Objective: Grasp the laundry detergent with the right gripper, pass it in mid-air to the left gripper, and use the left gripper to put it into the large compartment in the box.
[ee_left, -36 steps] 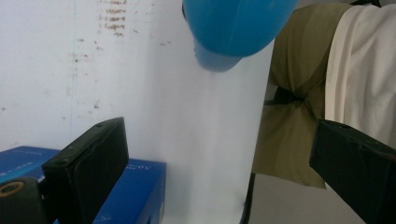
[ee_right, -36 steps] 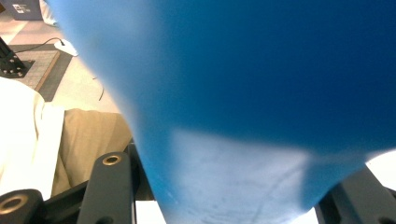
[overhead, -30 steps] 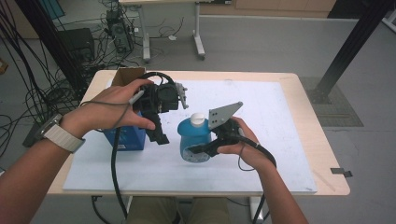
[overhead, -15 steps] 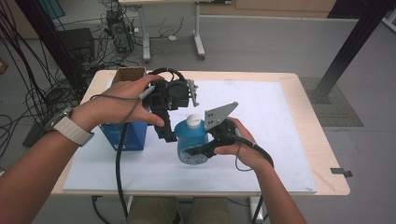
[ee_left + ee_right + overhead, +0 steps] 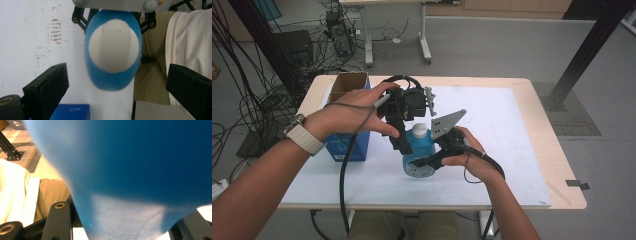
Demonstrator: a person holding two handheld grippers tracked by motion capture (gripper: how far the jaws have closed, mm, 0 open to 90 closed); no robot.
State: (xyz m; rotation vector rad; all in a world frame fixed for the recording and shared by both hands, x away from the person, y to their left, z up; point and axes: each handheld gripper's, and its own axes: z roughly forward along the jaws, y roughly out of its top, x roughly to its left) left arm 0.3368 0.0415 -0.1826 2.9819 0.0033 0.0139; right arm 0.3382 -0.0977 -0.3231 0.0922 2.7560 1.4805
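Observation:
A blue bottle [image 5: 418,150] with a white cap [image 5: 420,129] stands on the white sheet near the table's middle. My right gripper [image 5: 429,161] is shut on its lower body from the right. In the right gripper view the blue bottle [image 5: 137,170] sits tight between the jaws of the right gripper [image 5: 125,227]. My left gripper [image 5: 409,132] hangs over the bottle, pointing down, open. In the left gripper view the white cap [image 5: 113,46] and blue shoulder [image 5: 112,80] lie ahead of the left gripper [image 5: 117,92], with its jaws wide apart on either side and not touching.
A blue box [image 5: 347,142] stands left of the bottle, also seen as a blue box [image 5: 70,112] in the left gripper view. An open cardboard box [image 5: 348,82] sits behind it. The white sheet [image 5: 497,125] covers most of the wooden table [image 5: 557,150].
My left gripper has moved right from beside the blue box to above the bottle's cap. The right gripper and the bottle have stayed almost still.

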